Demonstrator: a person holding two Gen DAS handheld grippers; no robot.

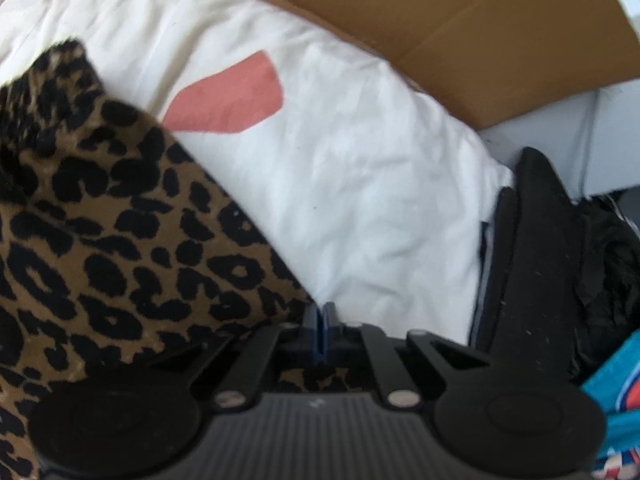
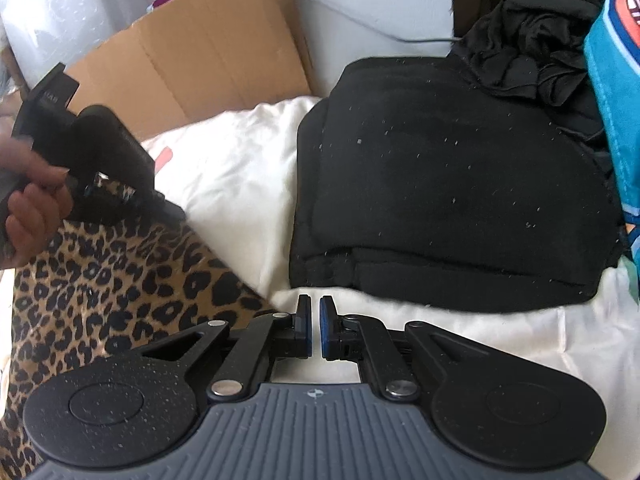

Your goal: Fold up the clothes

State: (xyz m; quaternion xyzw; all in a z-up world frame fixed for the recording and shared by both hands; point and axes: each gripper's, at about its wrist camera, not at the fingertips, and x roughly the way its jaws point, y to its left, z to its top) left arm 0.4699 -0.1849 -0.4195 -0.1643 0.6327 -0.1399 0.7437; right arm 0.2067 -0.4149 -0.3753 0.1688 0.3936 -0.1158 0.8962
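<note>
In the left wrist view, the left gripper (image 1: 320,320) has its pads pressed together on the leopard cloth (image 1: 120,248), which lies left on a white sheet (image 1: 360,200). In the right wrist view, the right gripper (image 2: 316,328) holds nothing, pads slightly apart, with a folded black garment (image 2: 460,200) beyond and the leopard cloth at near left.

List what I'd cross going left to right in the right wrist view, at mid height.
Hand holding the left gripper → leopard-print garment → white bedding → folded black garment → blue printed fabric.
</note>
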